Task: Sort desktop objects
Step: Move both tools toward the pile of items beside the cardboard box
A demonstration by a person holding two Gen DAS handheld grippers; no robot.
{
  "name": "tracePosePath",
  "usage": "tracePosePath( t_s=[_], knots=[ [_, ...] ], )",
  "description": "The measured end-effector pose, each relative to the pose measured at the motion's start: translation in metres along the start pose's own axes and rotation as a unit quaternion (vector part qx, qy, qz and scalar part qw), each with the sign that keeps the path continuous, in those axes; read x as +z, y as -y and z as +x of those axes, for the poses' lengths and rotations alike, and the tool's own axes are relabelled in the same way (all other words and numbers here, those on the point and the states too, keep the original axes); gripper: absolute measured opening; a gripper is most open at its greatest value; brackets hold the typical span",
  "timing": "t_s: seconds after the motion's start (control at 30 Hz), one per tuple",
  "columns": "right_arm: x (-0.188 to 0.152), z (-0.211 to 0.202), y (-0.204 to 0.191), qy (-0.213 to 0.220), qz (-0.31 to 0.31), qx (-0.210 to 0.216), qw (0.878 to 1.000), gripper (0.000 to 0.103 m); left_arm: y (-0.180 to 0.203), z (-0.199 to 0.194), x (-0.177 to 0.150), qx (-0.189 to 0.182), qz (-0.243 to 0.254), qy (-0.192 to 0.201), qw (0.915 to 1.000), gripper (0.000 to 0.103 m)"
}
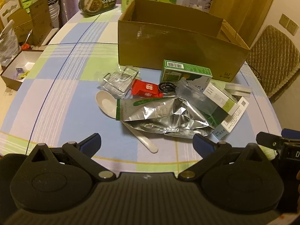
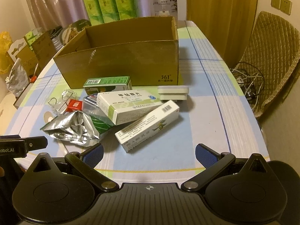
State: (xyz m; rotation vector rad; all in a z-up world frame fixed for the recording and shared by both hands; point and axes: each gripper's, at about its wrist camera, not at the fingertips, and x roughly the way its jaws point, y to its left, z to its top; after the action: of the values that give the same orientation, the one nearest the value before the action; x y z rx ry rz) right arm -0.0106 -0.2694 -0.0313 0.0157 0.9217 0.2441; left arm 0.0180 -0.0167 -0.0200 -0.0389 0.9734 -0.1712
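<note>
A heap of small objects lies on the checked tablecloth in front of an open cardboard box [image 1: 168,45] [image 2: 120,61]. In it are a crumpled foil pouch [image 1: 161,114] [image 2: 69,129], a white spoon [image 1: 106,101], a red packet [image 1: 145,90] [image 2: 75,105], a green carton [image 1: 185,73] [image 2: 106,83], a white medicine box [image 2: 127,105], a long white tube box [image 2: 150,125], a clear glass dish [image 1: 120,80] and a grey-white block [image 2: 173,92]. My left gripper [image 1: 147,142] hangs open before the pouch. My right gripper [image 2: 150,154] is open just short of the tube box. Both hold nothing.
Green tissue packs [image 2: 110,5] and a white appliance box [image 2: 163,3] stand behind the cardboard box. An oval tin [image 1: 99,1] lies at the far left of the table. A small open box [image 1: 18,67] and stacked cartons stand off the left edge; a padded chair [image 2: 271,60] with cables is at right.
</note>
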Motion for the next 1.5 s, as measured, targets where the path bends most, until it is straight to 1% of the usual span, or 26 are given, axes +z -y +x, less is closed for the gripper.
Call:
tracePosePath(
  t_s=[0.43,0.67,0.73,0.8,1.03,1.37,1.5],
  knots=[
    [0.0,0.012,-0.006,-0.009,-0.015,0.022,1.0,0.101,-0.014,0.009,0.004,-0.002,0.014,-0.011,0.9998,0.102],
    [0.001,0.019,-0.011,-0.015,-0.023,0.031,0.999,0.101,-0.023,0.014,0.002,0.011,0.007,-0.013,0.9998,0.101],
    [0.001,0.021,-0.012,-0.016,-0.024,0.032,0.999,0.101,-0.026,0.015,0.003,0.01,0.004,-0.013,0.9998,0.099],
    [0.003,0.022,-0.013,-0.017,-0.026,0.032,0.999,0.101,-0.027,0.016,0.005,0.009,0.007,-0.013,0.9998,0.098],
    [0.006,0.026,-0.009,-0.018,-0.022,0.028,0.999,0.101,-0.027,0.022,0.019,-0.001,0.026,-0.008,0.9996,0.098],
    [0.014,0.035,-0.01,-0.01,-0.025,0.024,0.999,0.101,-0.038,0.04,0.047,0.017,0.083,-0.002,0.9964,0.095],
    [0.019,0.041,-0.009,-0.006,-0.018,0.018,1.0,0.101,-0.041,0.05,0.055,0.014,0.097,-0.006,0.9952,0.093]
  ],
)
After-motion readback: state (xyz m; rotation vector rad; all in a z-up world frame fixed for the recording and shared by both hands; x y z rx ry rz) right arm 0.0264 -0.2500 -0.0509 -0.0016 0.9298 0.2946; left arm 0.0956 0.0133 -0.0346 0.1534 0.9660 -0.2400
